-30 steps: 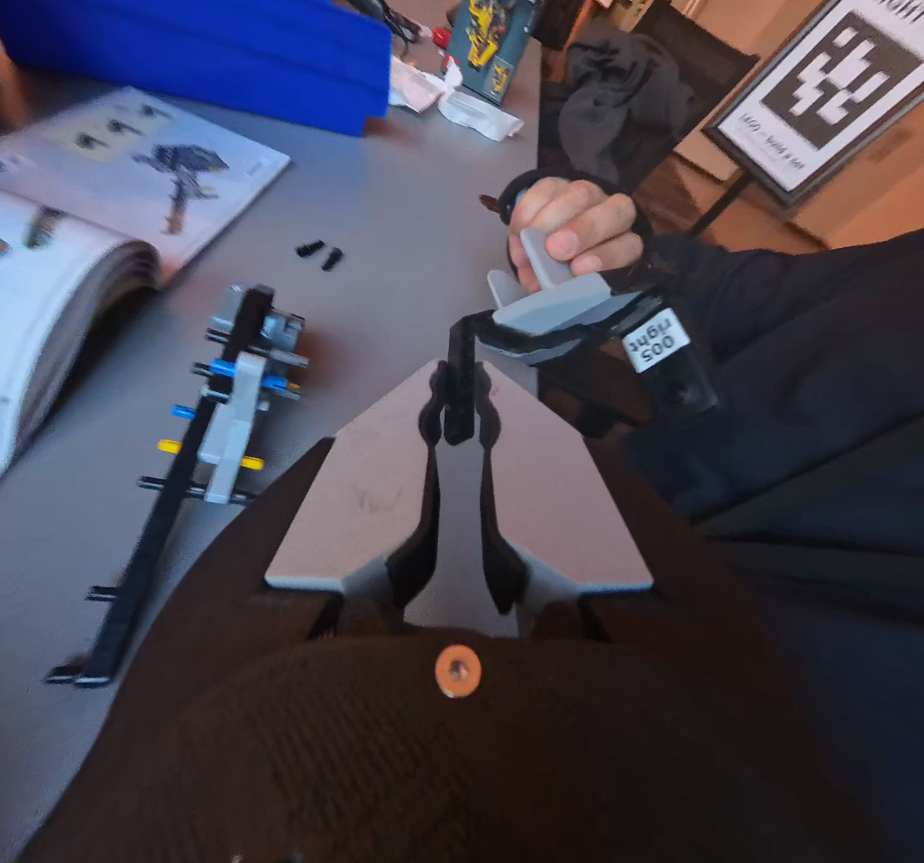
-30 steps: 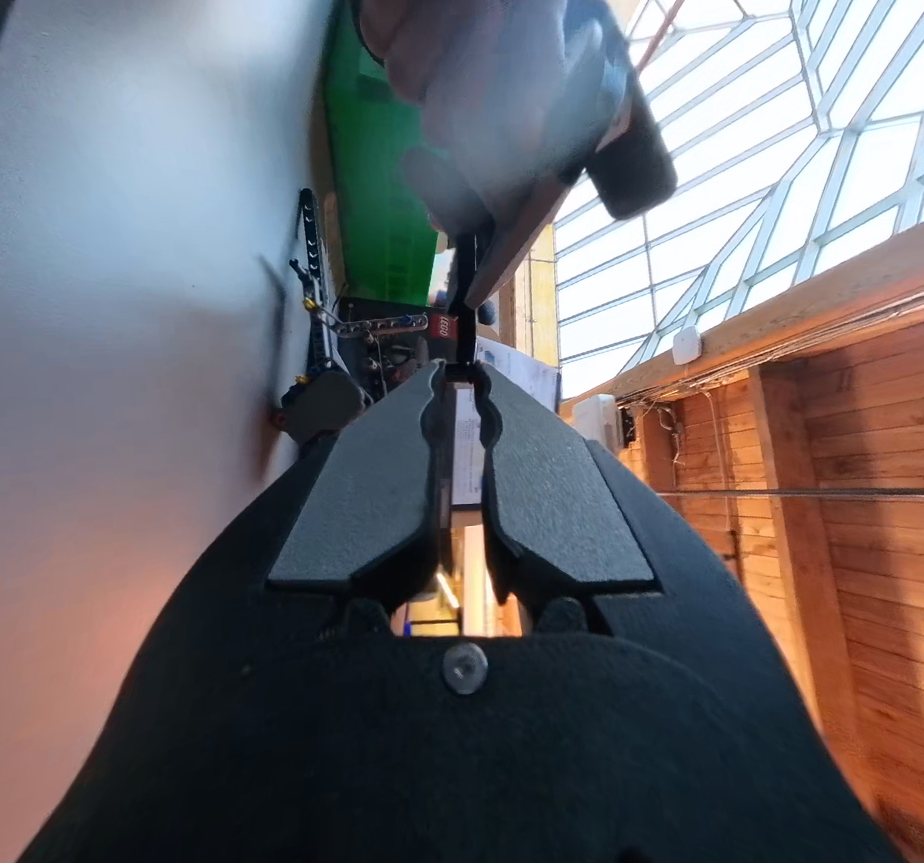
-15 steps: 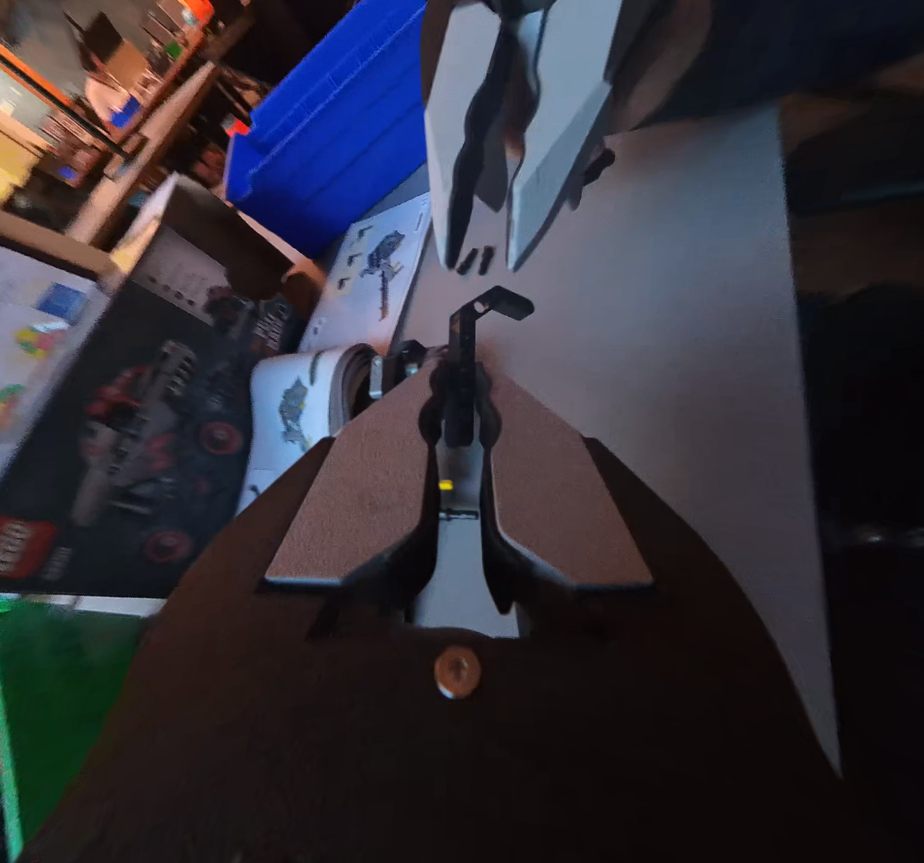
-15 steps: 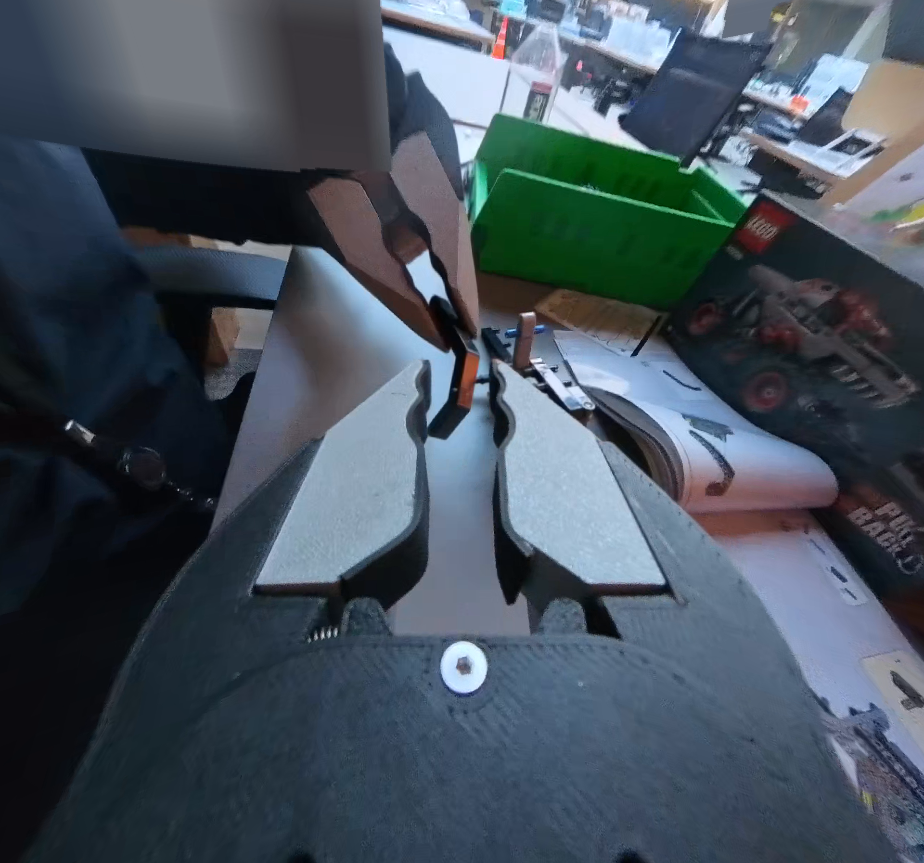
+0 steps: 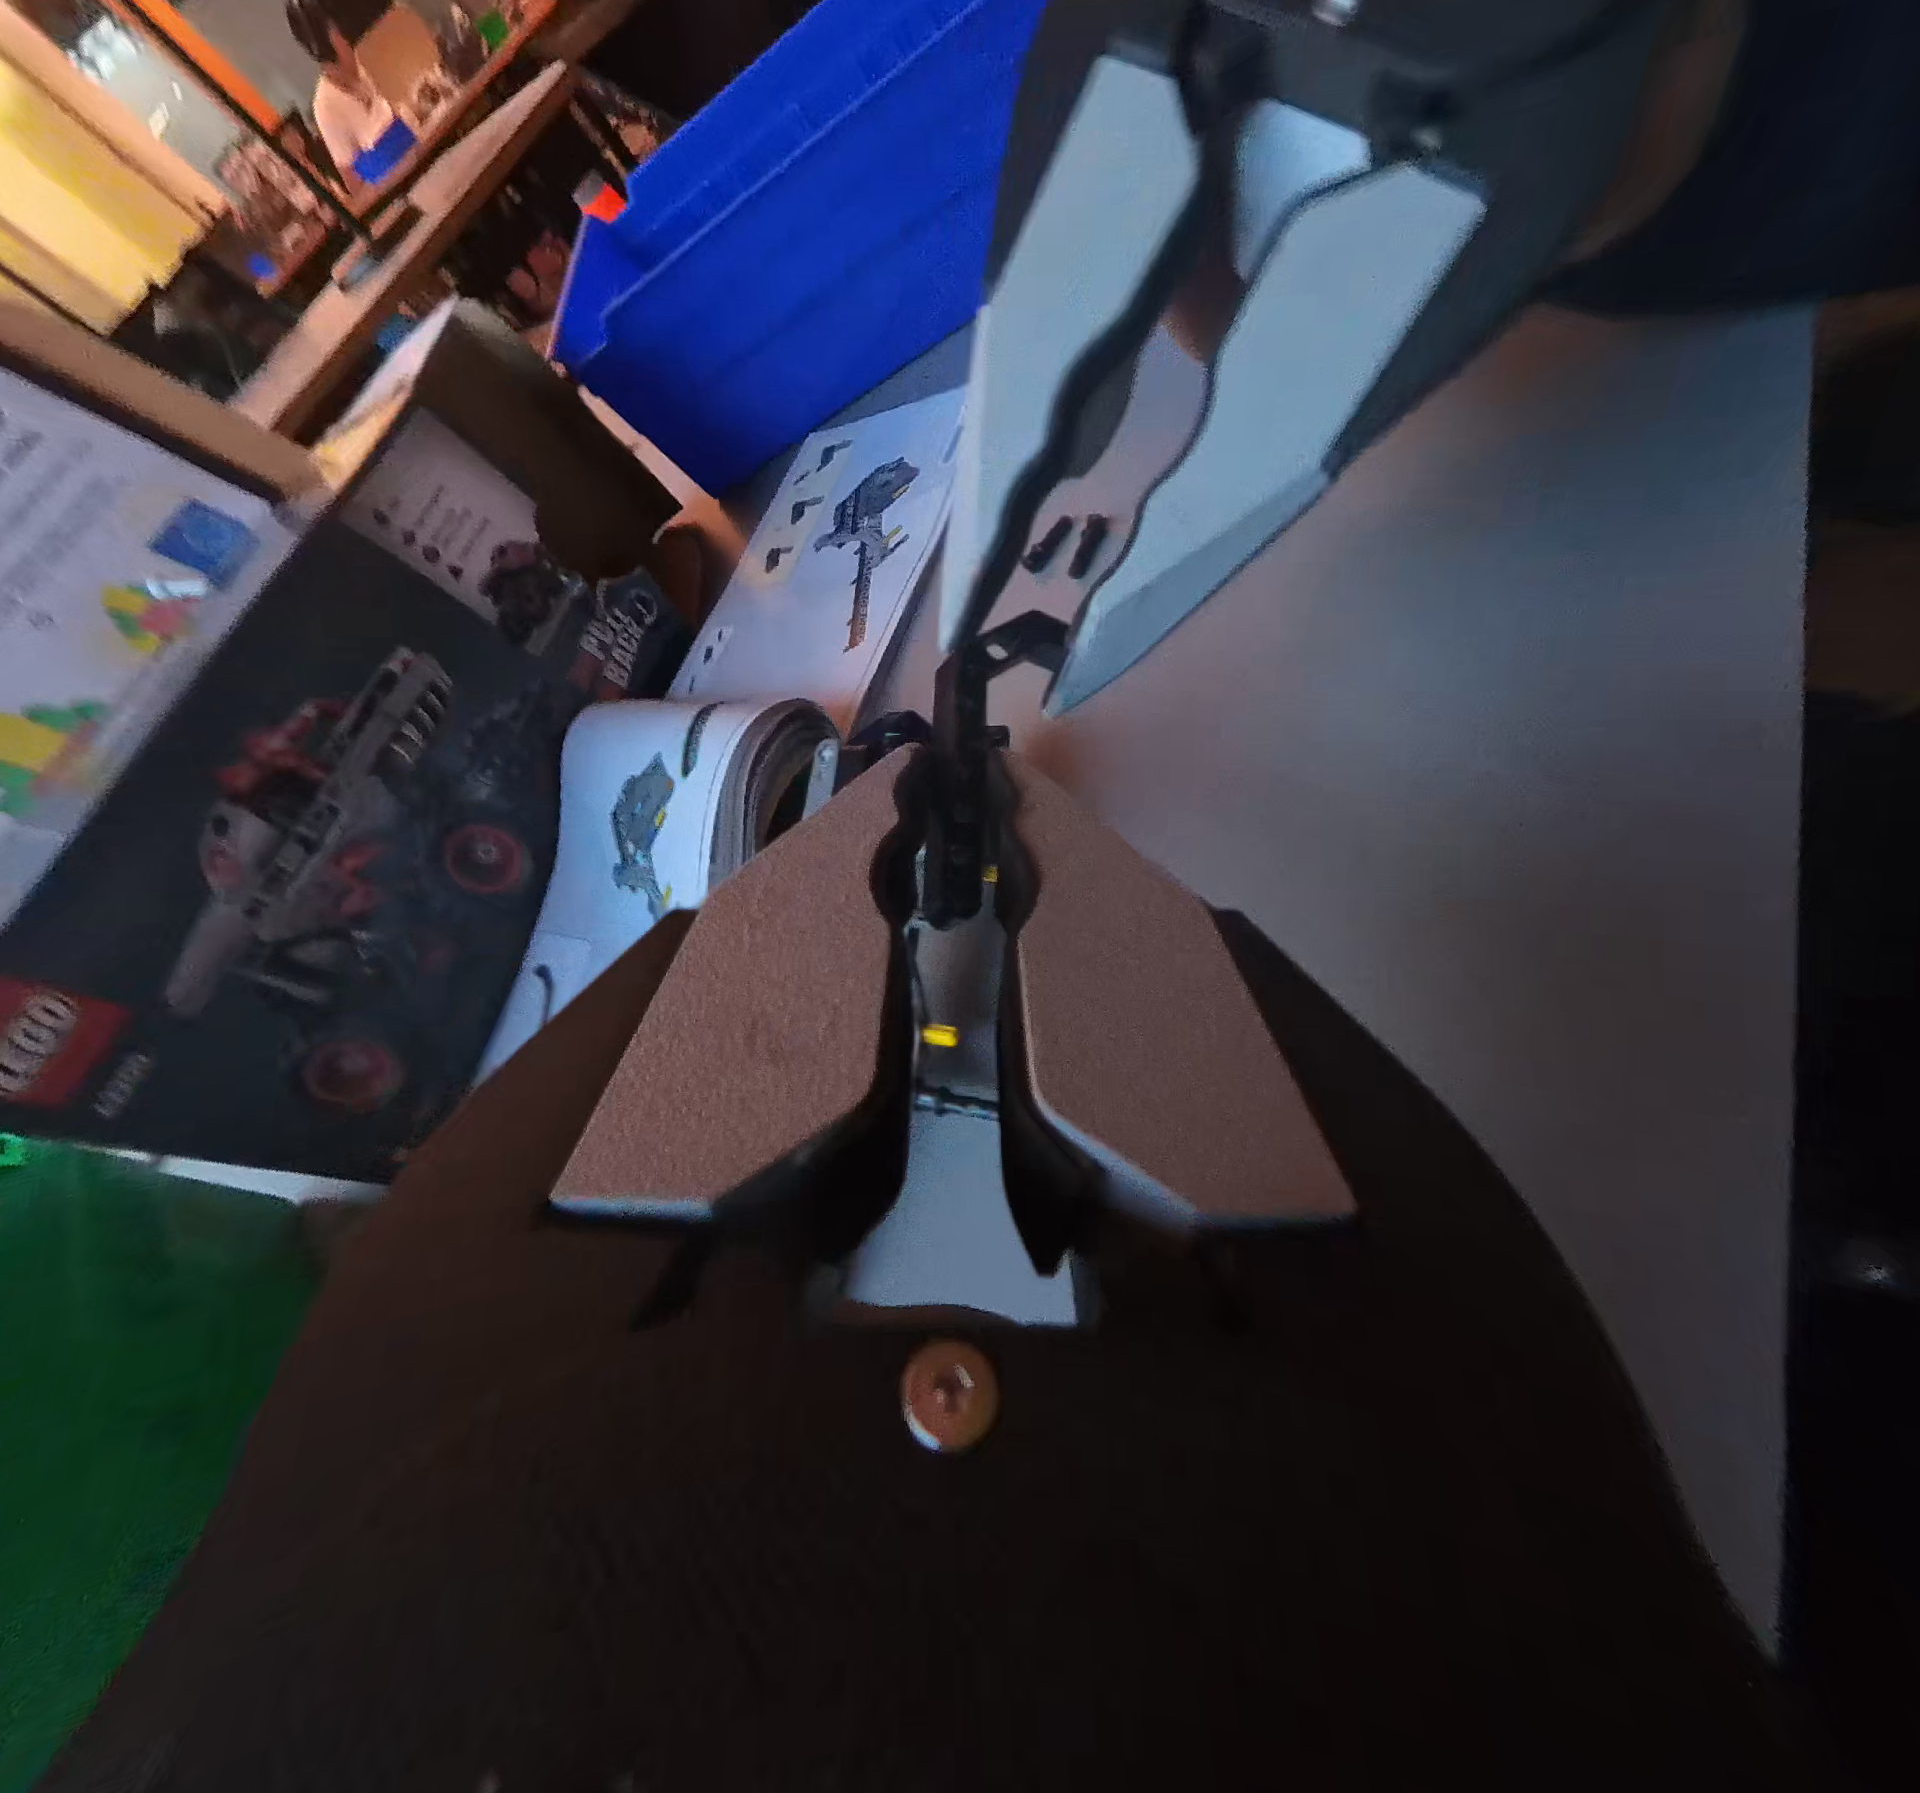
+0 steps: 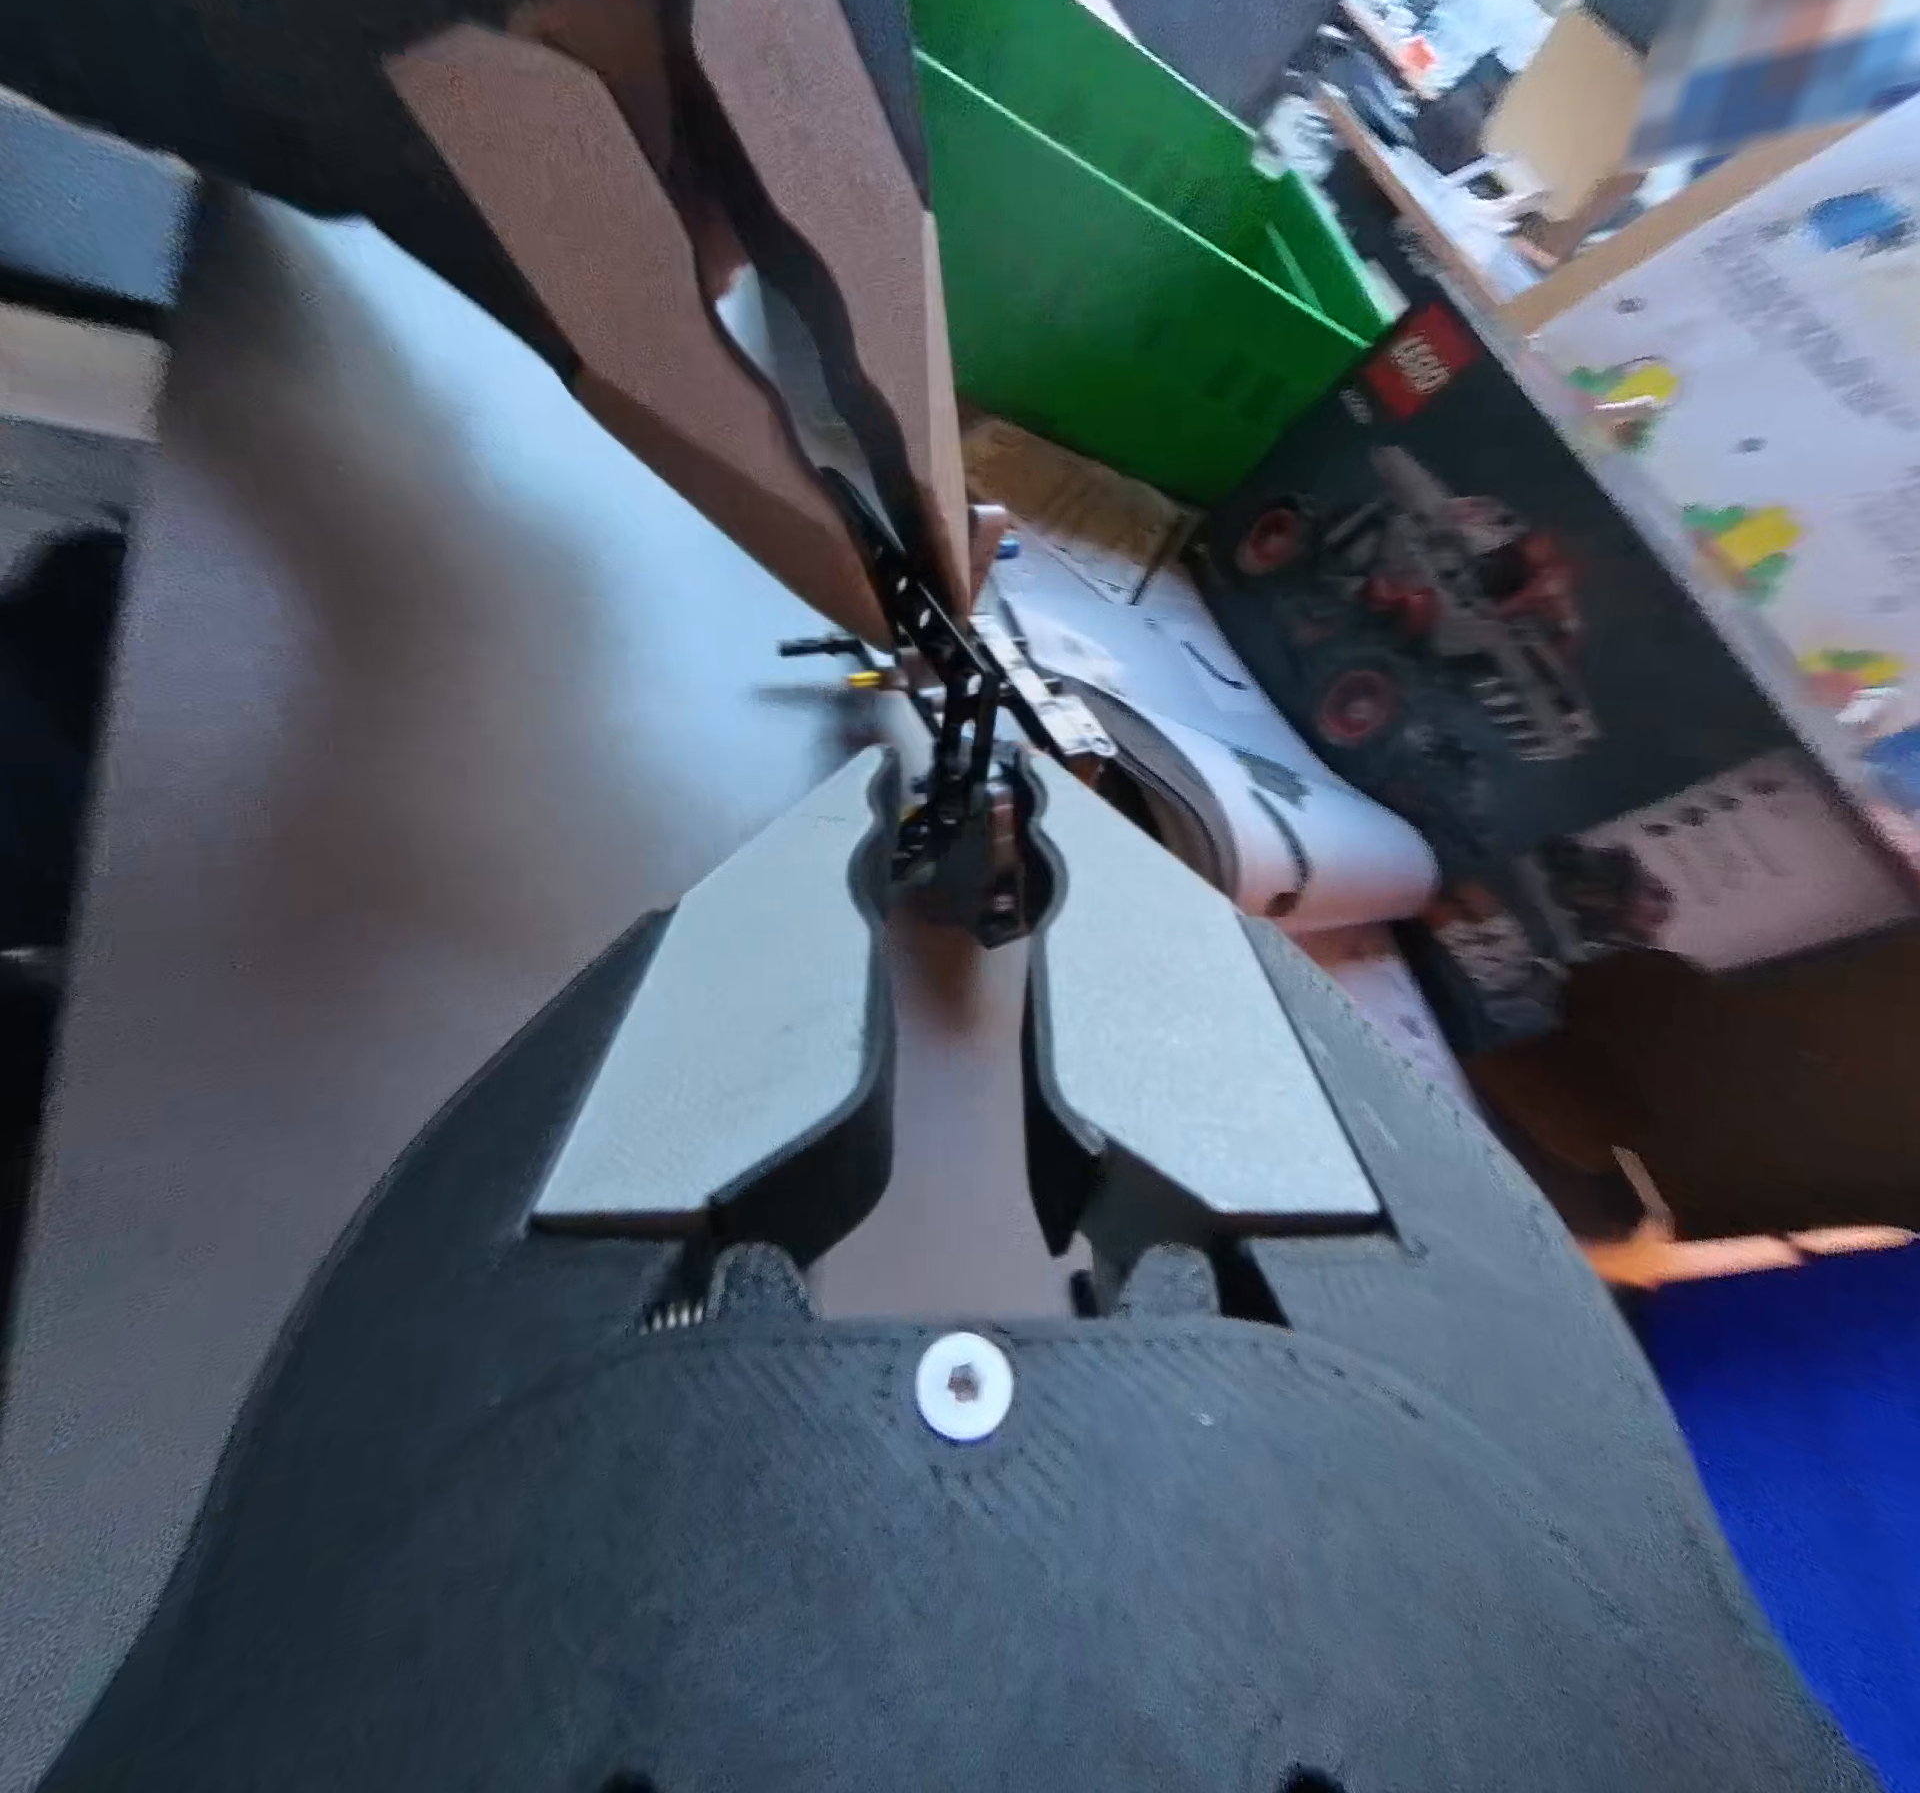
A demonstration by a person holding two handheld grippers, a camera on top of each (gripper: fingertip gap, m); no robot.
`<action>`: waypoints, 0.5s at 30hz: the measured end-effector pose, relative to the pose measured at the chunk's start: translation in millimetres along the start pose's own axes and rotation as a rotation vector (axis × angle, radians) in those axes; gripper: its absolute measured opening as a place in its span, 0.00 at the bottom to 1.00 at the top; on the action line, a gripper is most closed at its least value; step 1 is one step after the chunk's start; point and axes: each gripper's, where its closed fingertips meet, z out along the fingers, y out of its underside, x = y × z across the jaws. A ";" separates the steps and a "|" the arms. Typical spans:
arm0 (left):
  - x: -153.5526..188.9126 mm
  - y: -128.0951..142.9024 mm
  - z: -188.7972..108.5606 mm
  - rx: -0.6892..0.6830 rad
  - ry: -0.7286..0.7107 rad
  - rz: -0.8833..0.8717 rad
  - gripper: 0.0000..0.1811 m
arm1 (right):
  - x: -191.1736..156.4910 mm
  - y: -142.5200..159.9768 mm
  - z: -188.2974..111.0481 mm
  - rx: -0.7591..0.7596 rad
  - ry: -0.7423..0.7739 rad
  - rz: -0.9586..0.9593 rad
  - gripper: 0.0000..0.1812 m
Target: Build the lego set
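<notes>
Left wrist view: the left gripper point(image 5: 951, 808) is pinched on a bent black beam point(image 5: 961, 767), whose angled far end sticks up past the fingertips. The right gripper point(image 5: 1023, 673) comes in from above, fingers spread, with that angled end sitting in the gap between its tips. Behind lie the grey table point(image 5: 1455, 808), the open instruction booklet point(image 5: 831, 538), two small black pins point(image 5: 1065, 543) loose on the table, the set's box point(image 5: 312, 808), a blue bin point(image 5: 810, 216) and a green bin point(image 5: 104, 1380) at the lower left.

Right wrist view: the right gripper point(image 6: 956, 808) has its fingers apart around the lower end of the bent black beam point(image 6: 951, 756); they look close to it but not clamped, though blur makes contact hard to judge. The left gripper point(image 6: 920, 600) holds the beam's upper end from above. Just behind it the half-built model point(image 6: 1029, 694) lies on the table beside the booklet point(image 6: 1247, 808), showing a black bar, a yellow pin and grey parts. The box point(image 6: 1455, 600) and green bin point(image 6: 1091, 268) stand farther back.

The build seems early: only a slim frame is assembled, this beam is not yet attached, and loose pins remain. Passing or regripping the beam looks like the step in hand, with most of the set left.
</notes>
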 end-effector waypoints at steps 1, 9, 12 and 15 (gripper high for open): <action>-0.4 -0.2 0.7 -0.003 0.009 -0.052 0.04 | 1.1 -0.1 0.6 -0.021 0.046 -0.047 0.07; 1.7 0.0 4.4 -0.027 -0.005 -0.162 0.04 | 9.7 -5.4 1.6 -0.132 0.327 -0.271 0.02; 4.6 1.9 1.0 -0.037 -0.022 -0.167 0.04 | 8.9 -5.3 0.7 -0.139 0.354 -0.277 0.02; 1.7 2.6 -21.5 -0.010 -0.015 -0.198 0.25 | 14.8 4.7 -8.8 -0.162 0.388 -0.268 0.02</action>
